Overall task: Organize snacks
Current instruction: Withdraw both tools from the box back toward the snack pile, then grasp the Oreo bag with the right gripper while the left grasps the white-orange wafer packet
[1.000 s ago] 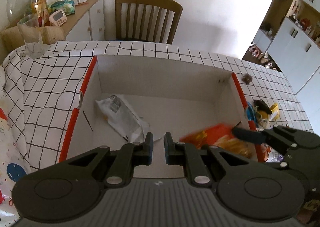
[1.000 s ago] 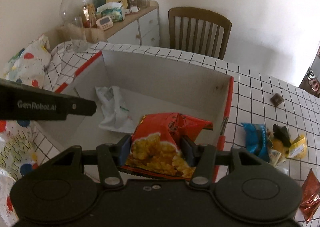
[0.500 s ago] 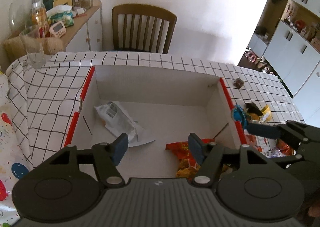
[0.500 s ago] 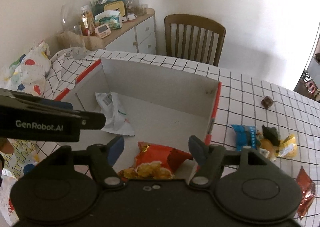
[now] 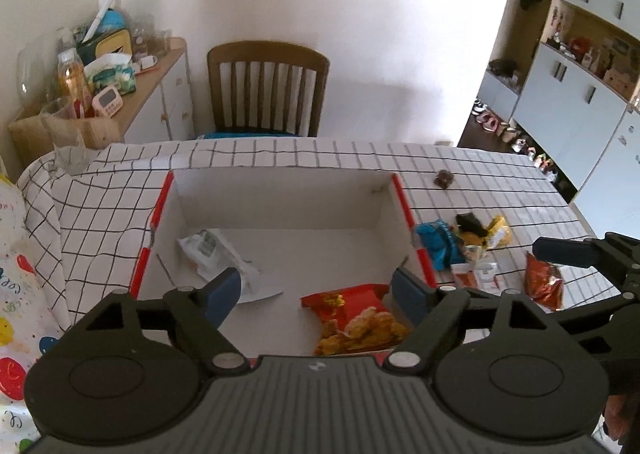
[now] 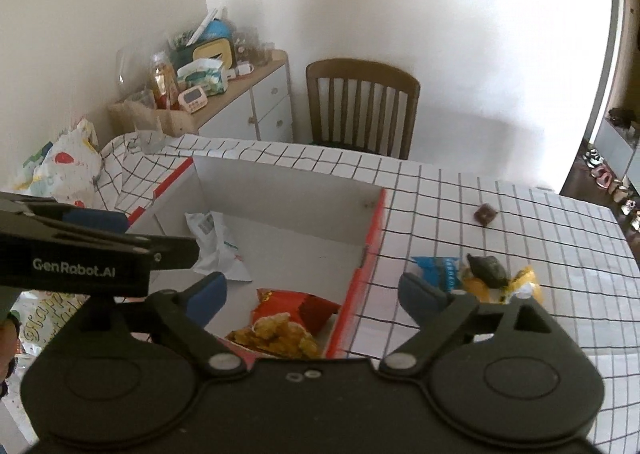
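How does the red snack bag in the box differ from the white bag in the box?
The red snack bag lies near the box's right wall, close to the front; the white bag lies toward the left wall. The red one shows pictured fried pieces; the white one shows a printed label. Both lie flat, ungripped.

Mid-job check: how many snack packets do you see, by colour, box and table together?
White: 1, white packet
Red: 2, red chip bag and red foil packet
Blue: 1, blue packet
Black: 1, black packet
Yellow: 1, yellow packet
Brown: 1, brown packet
Total: 7, plus small sachets too jumbled to count.
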